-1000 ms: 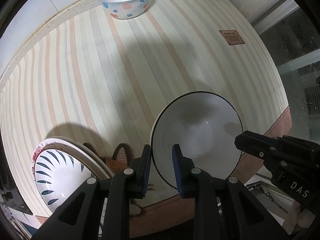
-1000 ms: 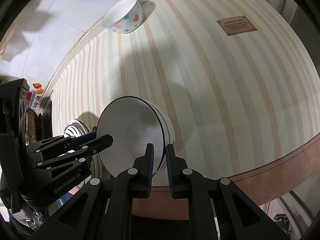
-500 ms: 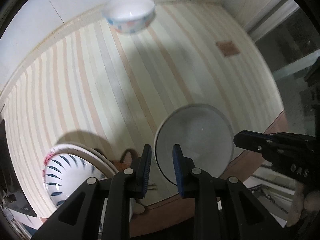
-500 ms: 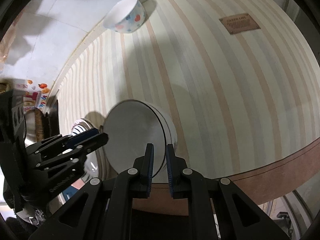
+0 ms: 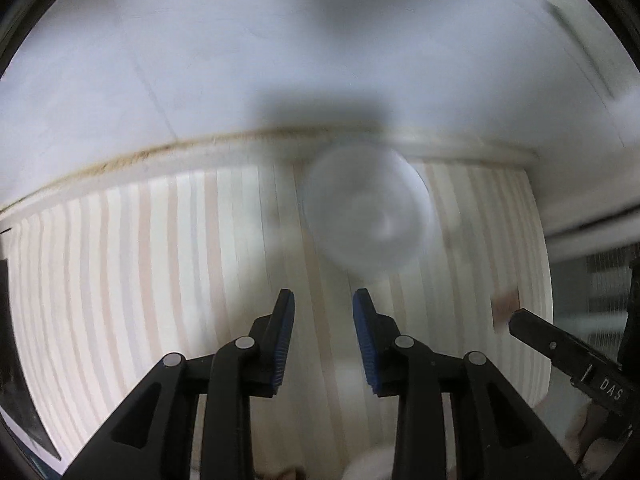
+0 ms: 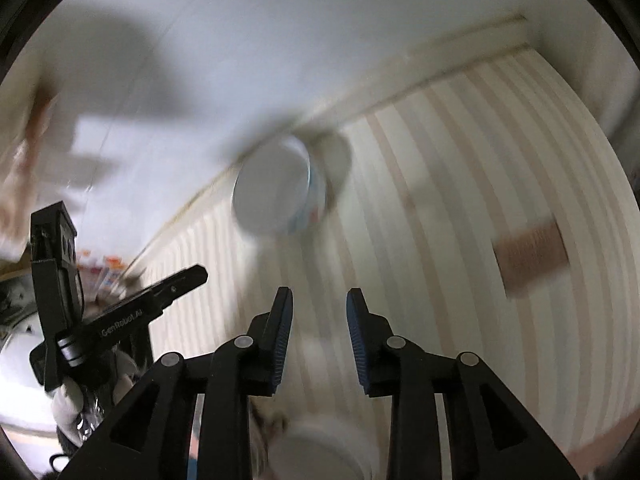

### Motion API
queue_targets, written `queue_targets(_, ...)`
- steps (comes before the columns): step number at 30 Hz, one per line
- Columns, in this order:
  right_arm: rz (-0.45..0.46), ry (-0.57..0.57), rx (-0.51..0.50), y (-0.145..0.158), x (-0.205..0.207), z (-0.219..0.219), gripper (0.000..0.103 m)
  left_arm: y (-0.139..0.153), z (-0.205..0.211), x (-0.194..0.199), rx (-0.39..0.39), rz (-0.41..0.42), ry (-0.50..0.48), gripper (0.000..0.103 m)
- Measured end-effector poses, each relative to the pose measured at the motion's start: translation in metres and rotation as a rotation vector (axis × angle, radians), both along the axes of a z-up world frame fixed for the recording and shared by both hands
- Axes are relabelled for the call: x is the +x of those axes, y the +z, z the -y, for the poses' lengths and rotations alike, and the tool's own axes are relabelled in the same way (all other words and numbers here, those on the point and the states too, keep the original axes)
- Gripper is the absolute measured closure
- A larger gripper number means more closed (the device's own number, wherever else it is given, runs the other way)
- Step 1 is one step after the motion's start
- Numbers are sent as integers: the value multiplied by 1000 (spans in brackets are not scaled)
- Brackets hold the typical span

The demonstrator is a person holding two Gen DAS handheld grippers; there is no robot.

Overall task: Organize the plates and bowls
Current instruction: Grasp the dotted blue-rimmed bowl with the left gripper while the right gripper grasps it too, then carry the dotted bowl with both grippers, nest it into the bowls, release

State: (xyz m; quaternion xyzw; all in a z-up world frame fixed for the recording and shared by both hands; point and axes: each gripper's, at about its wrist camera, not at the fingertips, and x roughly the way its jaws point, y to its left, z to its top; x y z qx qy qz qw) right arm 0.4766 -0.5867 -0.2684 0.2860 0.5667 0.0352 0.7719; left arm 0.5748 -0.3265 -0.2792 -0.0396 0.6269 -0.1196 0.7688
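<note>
Bowl [image 5: 366, 216] — white, much blurred in both views — sits on the striped cloth [image 5: 160, 264] of the bench, close to the far edge where the cloth meets the white wall [image 5: 200, 60]. From the right wrist camera the same bowl [image 6: 276, 188] shows a pale blue rim and faint coloured marks on its side; its pattern cannot be made out.

Left tongs [image 5: 324, 340] point down at the cloth just short of the bowl, their blue-padded jaws parted and opening, with nothing between them. Right tongs [image 6: 319, 336] hang likewise over the cloth, their jaws also parting, and they too are empty. Each pair shows in the other's camera: the left tongs at the left edge of the right view, the right tongs at the lower right of the left view.

A brown label [image 6: 530, 254] lies sewn on the cloth to the right. At the bottom of the right view a second white dish [image 6: 320, 452] is just visible below the tongs — too blurred to tell bowl from plate.
</note>
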Motion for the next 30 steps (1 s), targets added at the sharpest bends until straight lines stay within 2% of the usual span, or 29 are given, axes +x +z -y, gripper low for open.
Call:
queue_targets(6, -6, 19, -19, -29, 88, -9, 72, -36, 2, 40, 11, -60, 12, 75)
queue_targets(12, -87, 50, -33, -68, 128, -18, 72, -64, 6, 49, 0, -123, 6, 75)
queue_targets(14, -106, 58, -39, -77, 133, -21, 74, -69, 7, 50, -4, -122, 2, 78)
queue_targets(15, -104, 61, -43, -79, 134, -23, 84, -69, 8, 50, -11, -111, -4, 87)
queue_targets(16, -102, 66, -48, -80, 134, -25, 89, -68, 10, 49, -11, -99, -11, 88)
queue_targets(22, -82, 76, -110, -78, 133, -34, 91, -60, 17, 44, 19, -70, -40, 88)
queue_targets(30, -74, 68, -114, -62, 108, -45, 92, -42, 15, 16, 8, -55, -67, 88)
